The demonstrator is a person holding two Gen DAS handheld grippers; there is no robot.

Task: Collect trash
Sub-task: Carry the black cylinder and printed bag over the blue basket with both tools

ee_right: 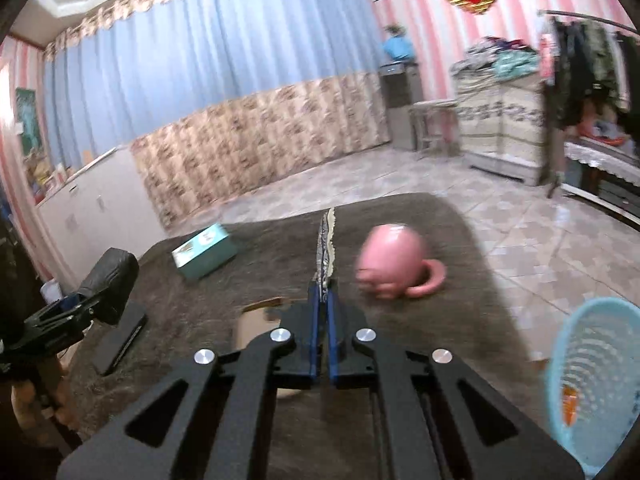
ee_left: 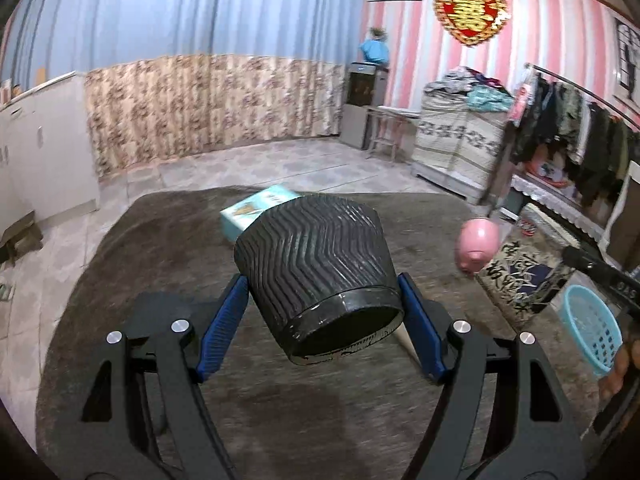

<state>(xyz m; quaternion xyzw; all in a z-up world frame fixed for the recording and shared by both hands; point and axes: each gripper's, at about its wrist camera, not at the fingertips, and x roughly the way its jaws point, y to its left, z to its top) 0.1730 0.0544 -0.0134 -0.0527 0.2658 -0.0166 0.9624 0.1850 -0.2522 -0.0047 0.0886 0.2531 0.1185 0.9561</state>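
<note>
Trash in the right gripper (ee_right: 325, 276) is a thin, flat scrap with a torn edge and dark print (ee_right: 326, 240); its jaws are clenched on the lower end, and the scrap stands up edge-on straight ahead of the tips, above the brown carpet (ee_right: 260, 264). In the left wrist view the same scrap (ee_left: 520, 276) shows its broad printed face near the right edge of the carpet, just under the pink mug.

The left gripper (ee_left: 320, 304) grasps a black ribbed pot (ee_left: 316, 268). Its blue pads (ee_left: 224, 320) press on the two sides of the pot near the rim. The pot is tilted, with its open mouth turned toward the camera and its base pointing away. It is lifted off the carpet.

A teal box (ee_right: 204, 254) lies on the carpet toward the far left corner; in the left wrist view it is partly hidden behind the pot. A pink mug (ee_right: 394, 266) lies on its side on the carpet, near the far right side, with its handle toward the right. It is blurred. A light blue basket (ee_right: 596, 384) with a perforated wall is at the right edge of the carpet, and something orange shows low inside it. A flat black thing (ee_right: 120, 340) lies on the carpet near the left edge, and a light brown piece (ee_right: 252, 320) lies just before the right gripper.
</note>
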